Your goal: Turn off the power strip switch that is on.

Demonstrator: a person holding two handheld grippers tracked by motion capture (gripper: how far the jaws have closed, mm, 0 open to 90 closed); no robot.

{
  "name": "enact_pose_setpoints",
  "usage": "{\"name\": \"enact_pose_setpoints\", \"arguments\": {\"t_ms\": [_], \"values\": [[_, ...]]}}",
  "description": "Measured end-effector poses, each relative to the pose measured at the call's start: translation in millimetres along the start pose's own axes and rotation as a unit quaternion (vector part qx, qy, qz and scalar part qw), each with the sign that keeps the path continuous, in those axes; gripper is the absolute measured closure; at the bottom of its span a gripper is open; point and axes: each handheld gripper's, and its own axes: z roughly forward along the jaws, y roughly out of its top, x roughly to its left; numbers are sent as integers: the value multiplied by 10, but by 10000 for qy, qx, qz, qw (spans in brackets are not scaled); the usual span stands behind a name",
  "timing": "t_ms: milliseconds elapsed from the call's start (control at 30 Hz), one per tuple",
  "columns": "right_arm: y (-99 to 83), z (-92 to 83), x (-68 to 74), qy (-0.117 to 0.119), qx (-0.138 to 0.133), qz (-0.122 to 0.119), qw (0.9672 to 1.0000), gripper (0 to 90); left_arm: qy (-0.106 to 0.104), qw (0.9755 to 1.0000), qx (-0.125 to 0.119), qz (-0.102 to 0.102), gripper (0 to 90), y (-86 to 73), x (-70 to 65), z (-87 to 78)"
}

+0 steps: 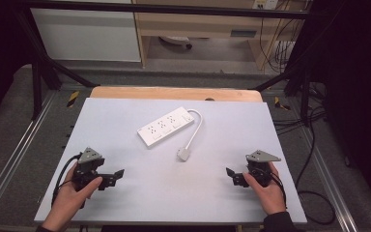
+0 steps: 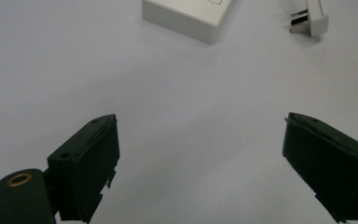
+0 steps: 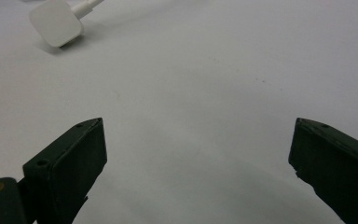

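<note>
Near the front edge of the grey table top (image 1: 125, 203), one to each side, the left gripper (image 1: 117, 176) and the right gripper (image 1: 232, 175) rest in the person's hands with their jaws spread wide and nothing between them, both pointing inward toward the middle of the table. Farther out between them lies the white plug (image 1: 183, 154), well apart from both grippers, and its white cable (image 1: 197, 128) curves back to the white power strip (image 1: 166, 126), which lies slantwise near the table's middle; the left gripper view catches a corner of the strip and the plug's prongs beyond its jaws.
</note>
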Motion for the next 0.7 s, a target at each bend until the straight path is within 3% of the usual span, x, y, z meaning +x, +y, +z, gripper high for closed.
{"name": "enact_pose_setpoints", "arguments": {"t_ms": [167, 333, 433, 600, 700], "values": [[-1, 0, -11, -30, 16, 39, 10000, 46, -41, 9999, -121, -110, 121, 157, 19, 83], [1, -4, -6, -34, 3, 61, 10000, 46, -26, 9997, -262, 28, 109, 315, -22, 146], [-1, 3, -7, -37, 12, 41, 10000, 46, -88, 9996, -275, -24, 96, 384, -47, 197], [-2, 5, -5, -27, 28, 25, 10000, 45, -95, 9998, -180, 56, 98, 499, -78, 290], [0, 10, -3, -23, 22, 27, 10000, 45, -123, 9995, -274, 65, 100, 590, -115, 329]]}}
